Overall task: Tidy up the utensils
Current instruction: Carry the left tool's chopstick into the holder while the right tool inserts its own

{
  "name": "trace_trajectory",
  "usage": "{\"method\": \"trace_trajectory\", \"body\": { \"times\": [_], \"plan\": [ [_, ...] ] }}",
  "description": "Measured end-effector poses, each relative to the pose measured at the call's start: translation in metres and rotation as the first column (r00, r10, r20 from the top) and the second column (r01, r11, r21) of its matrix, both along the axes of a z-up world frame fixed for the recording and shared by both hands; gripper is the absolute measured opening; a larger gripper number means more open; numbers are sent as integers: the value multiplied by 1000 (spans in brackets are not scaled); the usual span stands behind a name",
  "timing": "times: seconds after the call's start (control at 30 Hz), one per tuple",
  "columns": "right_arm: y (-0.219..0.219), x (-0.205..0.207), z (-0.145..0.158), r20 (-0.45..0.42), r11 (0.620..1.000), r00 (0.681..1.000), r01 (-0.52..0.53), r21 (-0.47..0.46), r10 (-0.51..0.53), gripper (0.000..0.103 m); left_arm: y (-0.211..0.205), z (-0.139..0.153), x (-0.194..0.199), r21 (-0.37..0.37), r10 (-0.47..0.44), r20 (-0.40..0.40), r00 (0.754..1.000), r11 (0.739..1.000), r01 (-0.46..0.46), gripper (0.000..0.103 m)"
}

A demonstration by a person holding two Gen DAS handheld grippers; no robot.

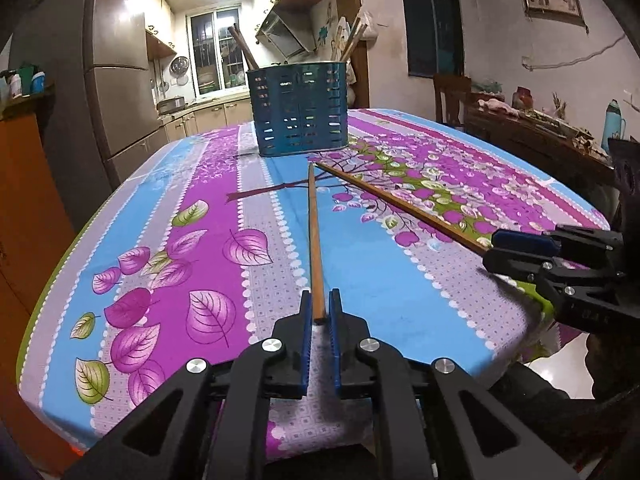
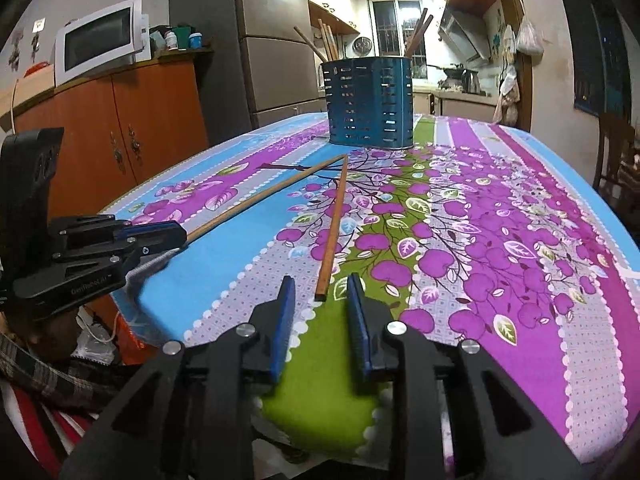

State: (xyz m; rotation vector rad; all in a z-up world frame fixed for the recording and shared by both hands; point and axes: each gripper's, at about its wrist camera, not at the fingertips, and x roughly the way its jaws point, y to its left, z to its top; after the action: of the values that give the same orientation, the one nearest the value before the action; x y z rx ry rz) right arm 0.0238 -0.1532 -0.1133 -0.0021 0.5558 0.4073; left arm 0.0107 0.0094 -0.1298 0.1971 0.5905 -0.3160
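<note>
Two chopsticks on the desk, one pair of tongs at each.

Left tongs [image 1: 320, 304] are closed down to a narrow gap on the near end of the left chopstick [image 1: 314, 232], which runs straight ahead over the flowered cloth of the desk [image 1: 400, 280]. Right tongs [image 2: 321, 280] stand partly open, their blue pads clear of the right chopstick [image 2: 334, 224], whose near end lies flat between the tips. Both far ends nearly meet just before the blue slotted holder [image 1: 298, 110], which stands upright at the far side of the desk with more chopsticks [image 2: 328, 44] leaning inside.
</note>
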Motion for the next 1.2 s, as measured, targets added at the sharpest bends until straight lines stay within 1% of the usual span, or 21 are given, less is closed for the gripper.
{"method": "trace_trajectory", "body": {
  "times": [0.07, 0.17, 0.23, 0.3, 0.4, 0.5, 0.6, 0.9, 0.93, 1.0, 1.2],
  "plan": [
    [2, 0, 0, 8, 1000, 1000, 5, -12, -4, 25, -3, -3, 1, 16, 7, 2, 1000, 1000, -7, 9],
    [3, 3, -1, 16, 1000, 1000, 10, -25, -9, 22, -3, -3, 1, 8, 8, 6, 1000, 1000, -8, 9],
    [7, 6, 0, 17, 999, 1000, 9, -34, -8, 13, -3, -3, 1, 5, 10, 10, 1000, 1000, -10, 9],
    [10, 7, 0, 27, 999, 1000, 13, -48, -12, 10, -3, -4, 0, 3, 13, 15, 1000, 1000, -13, 9],
    [9, 5, -2, 24, 999, 999, 29, -24, -28, 10, -1, -6, -3, 1, 16, 28, 999, 1000, -16, 9],
    [9, 4, -2, 29, 999, 999, 43, -22, -42, 10, -7, -8, -8, 41, 19, 60, 998, 999, -21, 9],
    [8, 4, -3, 32, 998, 998, 56, -12, -56, 10, -7, -8, -9, 50, 15, 74, 997, 999, -18, 9],
    [6, 3, -4, 30, 997, 997, 74, 13, -74, 10, -3, -8, -8, 21, 2, 70, 998, 1000, -3, 9],
    [6, 3, -4, 32, 997, 997, 76, 14, -76, 10, -2, -8, -8, 17, 0, 71, 997, 1000, -1, 8],
    [5, 2, -4, 34, 996, 996, 82, 16, -83, 5, -2, -9, -8, 12, -2, 73, 997, 1000, 1, 8],
    [5, 4, -3, 24, 996, 996, 84, 16, -85, 5, -2, -6, -5, 16, -4, 78, 997, 1000, 3, 8]
  ]
}}
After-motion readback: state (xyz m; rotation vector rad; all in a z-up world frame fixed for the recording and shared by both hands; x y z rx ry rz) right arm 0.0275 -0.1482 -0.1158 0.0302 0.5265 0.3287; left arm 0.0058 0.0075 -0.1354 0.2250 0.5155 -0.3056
